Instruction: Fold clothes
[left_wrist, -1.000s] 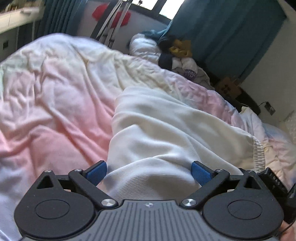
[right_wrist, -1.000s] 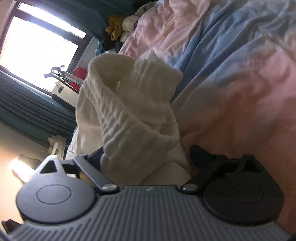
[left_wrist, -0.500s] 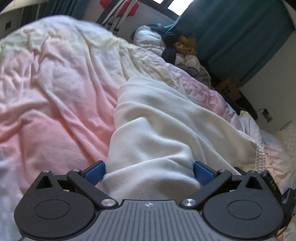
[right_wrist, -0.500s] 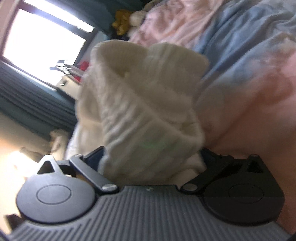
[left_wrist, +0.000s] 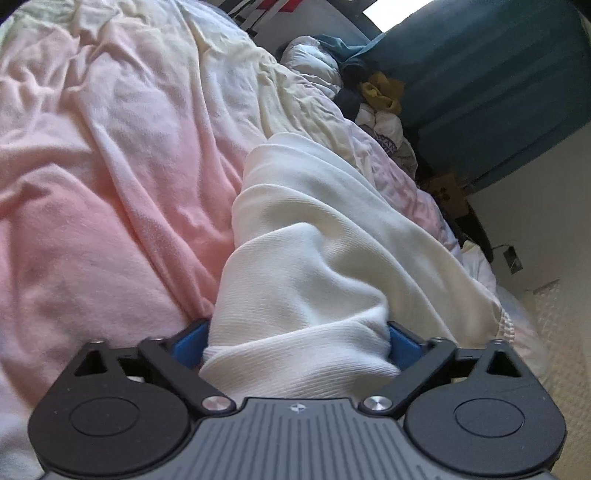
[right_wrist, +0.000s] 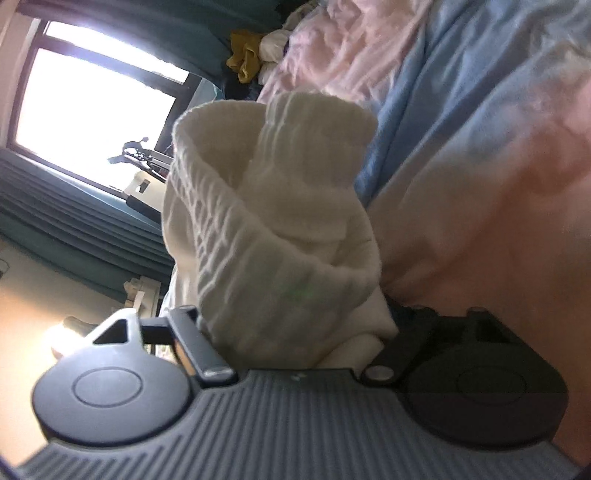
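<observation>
So we've got the cream garment (left_wrist: 314, 236) lying along the pink duvet (left_wrist: 92, 221), one bunched end in each gripper. L gripper (left_wrist: 297, 343): jaws closing, cloth between the blue pads (left_wrist: 190, 341), which already sit against the fabric on both sides; looks like a grip being taken on a thick wad. R gripper (right_wrist: 295, 325): jaws closing too, around the ribbed cuff (right_wrist: 266, 206), which stands up in a loose roll over them. Its pads are hidden by cloth, so we can't tell if they press yet.

Why two ends? We reckon it's so the piece can be lifted and stretched w/ both hands before a fold, bed as the work surface. Fold not yet made, imo.

Further out: duvet goes pale blue on the R view (right_wrist: 443, 92). Beyond that a heap of other clothes (left_wrist: 376, 99) at the bed's far end, prob. waiting their turn, then teal curtains (left_wrist: 498, 81) and a bright window (right_wrist: 92, 103).
</observation>
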